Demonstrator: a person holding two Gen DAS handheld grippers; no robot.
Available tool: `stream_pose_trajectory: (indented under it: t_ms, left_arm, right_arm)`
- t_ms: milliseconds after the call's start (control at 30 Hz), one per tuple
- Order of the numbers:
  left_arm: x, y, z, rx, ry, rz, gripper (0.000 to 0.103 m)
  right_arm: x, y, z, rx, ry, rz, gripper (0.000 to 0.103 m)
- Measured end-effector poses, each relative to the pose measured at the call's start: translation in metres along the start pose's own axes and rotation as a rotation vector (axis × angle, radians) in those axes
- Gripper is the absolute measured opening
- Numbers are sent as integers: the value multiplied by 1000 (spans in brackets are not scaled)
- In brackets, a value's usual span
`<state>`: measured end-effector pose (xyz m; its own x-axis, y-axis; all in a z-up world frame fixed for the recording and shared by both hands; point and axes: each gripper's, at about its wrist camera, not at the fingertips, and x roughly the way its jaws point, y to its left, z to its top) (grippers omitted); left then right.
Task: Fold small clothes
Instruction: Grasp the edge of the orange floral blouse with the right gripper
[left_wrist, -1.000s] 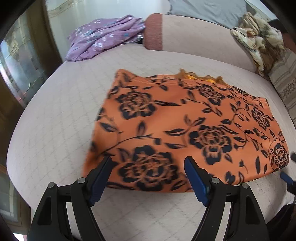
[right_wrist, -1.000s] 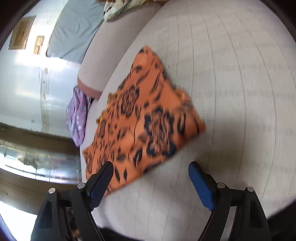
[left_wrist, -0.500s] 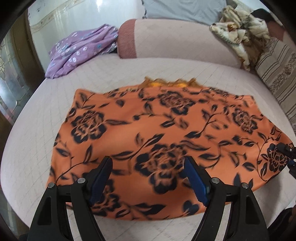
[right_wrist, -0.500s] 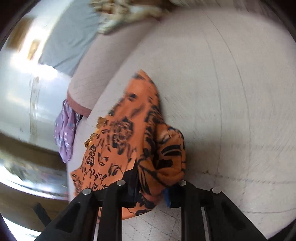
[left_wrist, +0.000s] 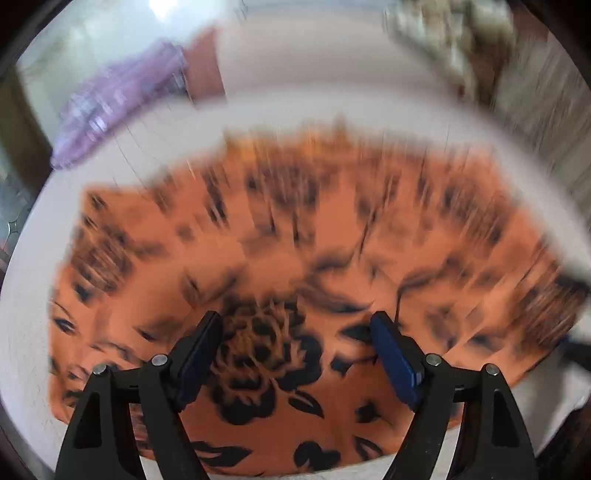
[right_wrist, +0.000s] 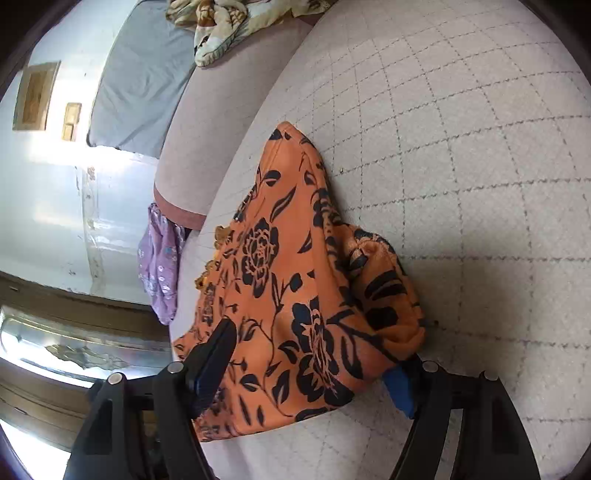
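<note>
Orange garment (right_wrist: 295, 295): soft matt cloth with black flower print, a bunched fold between the right gripper (right_wrist: 314, 369) fingers. Bed cover (right_wrist: 461, 147): pale quilted cloth, stitched grid, slightly rough. Both grippers: matt black plastic arms, blue pads (left_wrist: 395, 358), shiny metal pins.

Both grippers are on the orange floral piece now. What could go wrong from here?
1. The right gripper stands open around a bunched corner of the orange garment; closing there may trap several layers and spoil the fold.
2. The left gripper is open above flat fabric, its view motion-blurred; a hurried pinch could miss the edge or drag the cloth across the quilted cushion.
</note>
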<state>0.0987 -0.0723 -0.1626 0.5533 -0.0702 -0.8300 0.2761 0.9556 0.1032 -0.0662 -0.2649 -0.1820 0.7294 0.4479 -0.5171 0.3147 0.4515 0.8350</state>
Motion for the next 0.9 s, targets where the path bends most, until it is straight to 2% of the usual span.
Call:
stream_pose_trajectory:
  t_ms: [33, 100, 133, 233, 300, 333, 367, 400, 467, 500, 567, 600, 633, 700, 733, 767, 800, 833, 900]
  left_arm:
    - [-4, 0, 0, 0, -46, 10, 86]
    - [-18, 2, 4, -23, -53, -3, 85]
    - [-31, 5, 6, -44, -94, -22, 85]
    - [-58, 16, 4, -62, -213, 8, 85]
    - [-46, 16, 1, -50, -179, 44, 85]
    - [-16, 11, -2, -5, -48, 53, 85]
    - [-4, 10, -4, 4, -1, 45, 87]
    - [-12, 14, -5, -20, -66, 35, 87]
    - [-28, 17, -3, -42, -81, 8, 87]
    - [-40, 20, -2, -57, -124, -2, 87]
    - [-57, 25, -4, -72, -219, 28, 87]
    - [-56, 28, -4, -77, -218, 38, 87]
    - [-45, 31, -6, -84, -171, 34, 87]
    - [-8, 32, -13, -81, -21, 33, 90]
    - [-7, 29, -16, -51, -64, 49, 91]
    - [-13, 27, -14, -25, -77, 60, 89]
    - [-20, 26, -10, -19, -55, 47, 87]
    - [-32, 28, -6, -44, -71, 15, 87]
    - [-53, 34, -2, -69, -165, 6, 87]
  right_arm:
    - [1, 2, 0, -11, 1, -6, 77]
    - [0, 4, 0, -19, 6, -8, 77]
    - [-2, 2, -1, -15, 3, -3, 76]
    - [-5, 6, -2, -21, -14, -4, 69]
    - [-4, 16, -4, -83, -32, -24, 68]
    - [-2, 16, -4, -92, -28, -35, 68]
    - [5, 13, -3, -81, -10, -50, 69]
    - [10, 8, -3, -51, 0, -52, 69]
    - [9, 7, -1, -45, -5, -40, 71]
    - [9, 8, -1, -48, 1, -32, 74]
    - [11, 5, 0, -54, 6, -3, 78]
    - [12, 5, 0, -53, 8, 3, 79]
    - [12, 5, 1, -50, 17, 10, 80]
    - [14, 5, 3, -32, 34, 7, 81]
    - [14, 5, 4, -27, 39, 2, 81]
    - [16, 7, 6, -22, 51, -13, 71]
    - [17, 9, 7, -30, 64, -34, 31]
    - [21, 8, 8, -31, 96, -53, 8]
    - [24, 7, 8, -39, 102, -102, 9]
